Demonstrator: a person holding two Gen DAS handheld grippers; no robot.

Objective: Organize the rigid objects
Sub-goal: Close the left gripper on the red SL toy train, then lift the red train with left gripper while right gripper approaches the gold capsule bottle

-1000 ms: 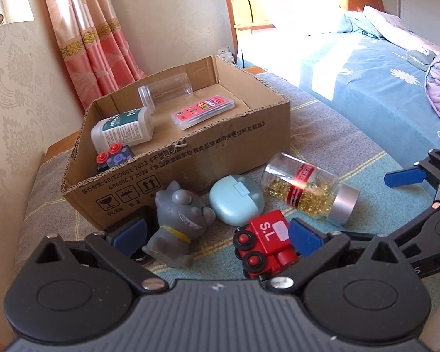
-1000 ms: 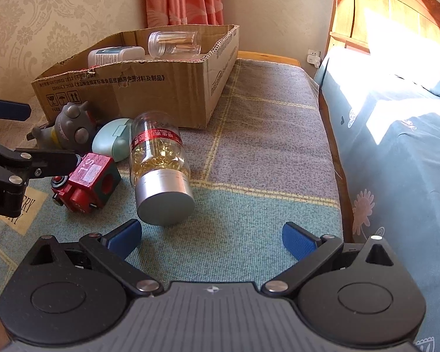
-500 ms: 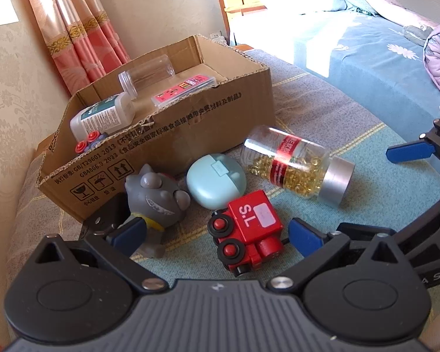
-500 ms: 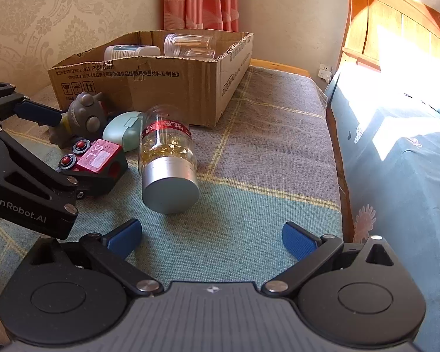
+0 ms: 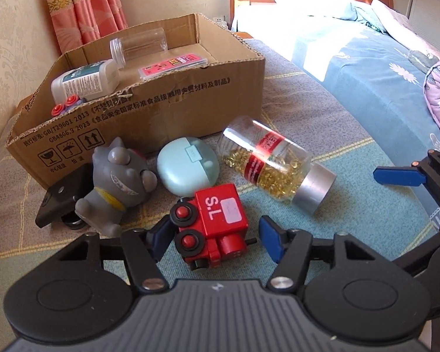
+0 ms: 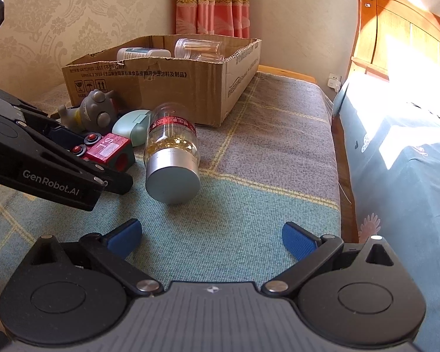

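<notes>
A red toy train [image 5: 212,223] marked S.L lies on the blanket between the open fingers of my left gripper [image 5: 215,236]; the pads sit beside it without a firm clamp. It also shows in the right wrist view [image 6: 107,151]. Behind it lie a grey toy animal [image 5: 117,182], a round mint case [image 5: 187,170] and a clear capsule bottle [image 5: 274,167] with a silver cap. A cardboard box [image 5: 161,99] stands behind them. My right gripper [image 6: 211,242] is open and empty, short of the bottle [image 6: 171,152].
The box holds a white bottle [image 5: 85,80], a clear jar [image 5: 138,47], a pink card case [image 5: 173,63] and a small toy [image 5: 64,107]. A black block [image 5: 61,196] lies left of the grey toy. A bed [image 5: 366,67] borders the blanket on the right.
My left gripper has moved forward and narrowed, so its fingers now flank the red train. The right gripper has drawn slightly nearer to the bottle and stays open.
</notes>
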